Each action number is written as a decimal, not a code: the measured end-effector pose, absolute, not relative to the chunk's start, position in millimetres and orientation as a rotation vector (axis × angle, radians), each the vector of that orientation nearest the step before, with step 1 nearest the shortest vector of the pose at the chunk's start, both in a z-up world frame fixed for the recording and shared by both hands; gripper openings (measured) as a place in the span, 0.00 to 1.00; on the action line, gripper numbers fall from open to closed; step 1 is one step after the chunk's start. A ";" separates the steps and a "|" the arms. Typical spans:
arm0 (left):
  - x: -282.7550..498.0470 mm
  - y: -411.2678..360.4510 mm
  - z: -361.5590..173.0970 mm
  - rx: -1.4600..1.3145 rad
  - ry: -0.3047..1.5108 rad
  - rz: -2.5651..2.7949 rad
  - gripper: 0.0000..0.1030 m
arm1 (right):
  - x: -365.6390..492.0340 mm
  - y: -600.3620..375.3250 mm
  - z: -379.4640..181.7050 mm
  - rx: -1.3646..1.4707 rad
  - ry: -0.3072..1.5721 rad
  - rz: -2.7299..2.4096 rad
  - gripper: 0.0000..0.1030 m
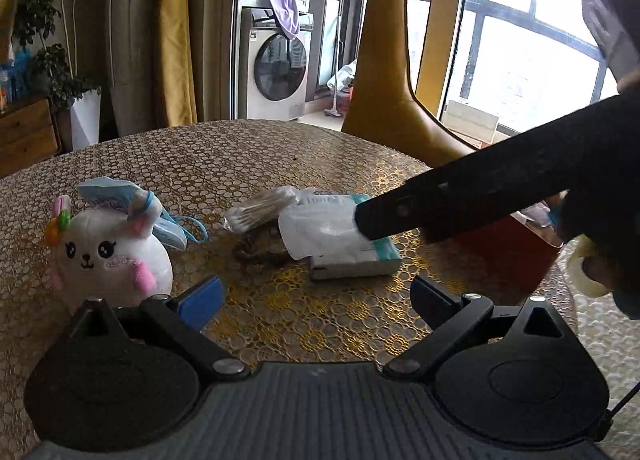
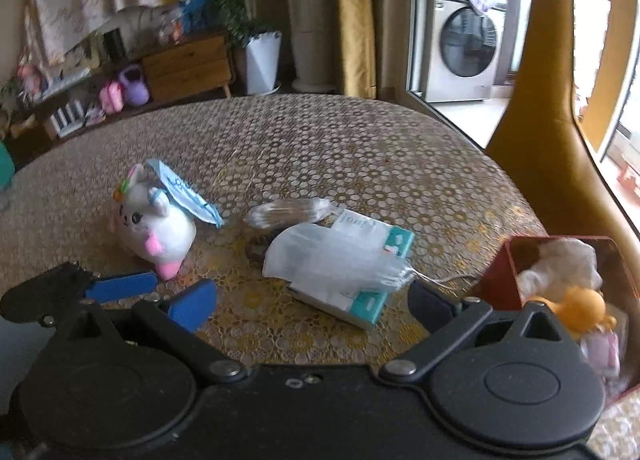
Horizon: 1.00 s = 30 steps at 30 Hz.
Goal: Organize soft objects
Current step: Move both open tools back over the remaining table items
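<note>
While hanging over the table (image 2: 320,131), gapes wide and holds nothing: so with the right gripper (image 2: 312,306), and just the same with the left gripper (image 1: 316,300). From the right one, finds the tissue pack (image 2: 394,238) just ahead at twelve o'clock, flat on the table under a thin white bag (image 2: 320,256). Seems to run long from about one o'clock to seven o'clock. Has the red box (image 2: 500,276) at three o'clock, already part full of soft things. Sees the bunny toy (image 2: 154,227) at ten o'clock, closer to the left gripper. Looks best to take the pack with the right, nearer to pack and box.
</note>
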<state>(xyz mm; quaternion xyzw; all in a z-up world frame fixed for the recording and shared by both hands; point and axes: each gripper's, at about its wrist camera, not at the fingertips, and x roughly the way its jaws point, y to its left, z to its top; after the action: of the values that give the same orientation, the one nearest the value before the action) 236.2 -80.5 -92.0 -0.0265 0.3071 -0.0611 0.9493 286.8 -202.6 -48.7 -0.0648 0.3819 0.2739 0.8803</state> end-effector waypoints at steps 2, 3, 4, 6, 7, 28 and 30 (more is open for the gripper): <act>236.6 -78.1 -92.8 -0.053 0.615 -0.125 0.98 | 293.1 -197.9 -53.7 -0.145 0.805 0.584 0.99; 236.7 -77.0 -92.2 -0.053 0.610 -0.129 0.98 | 296.8 -195.7 -56.3 -0.147 0.808 0.587 0.99; 237.0 -76.0 -92.0 -0.052 0.605 -0.133 0.98 | 300.3 -194.0 -59.4 -0.148 0.814 0.591 0.99; 239.3 -73.4 -92.6 -0.052 0.607 -0.135 0.98 | 307.2 -190.8 -64.7 -0.151 0.824 0.589 0.99; 241.6 -71.9 -93.4 -0.057 0.612 -0.133 0.98 | 311.0 -189.1 -67.8 -0.151 0.829 0.589 0.99; 283.1 36.4 -32.3 -0.167 0.721 -0.100 0.98 | 346.5 -168.2 -99.4 -0.209 0.856 0.605 0.99; 300.6 54.8 -29.9 -0.237 0.775 -0.066 0.97 | 345.5 -165.9 -99.4 -0.217 0.849 0.608 0.99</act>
<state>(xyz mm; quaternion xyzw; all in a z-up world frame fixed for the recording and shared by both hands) 300.6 54.8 -29.9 -0.1154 0.3769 -0.0321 0.9185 345.5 -165.9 -99.4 -0.1036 0.4045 0.2896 0.8613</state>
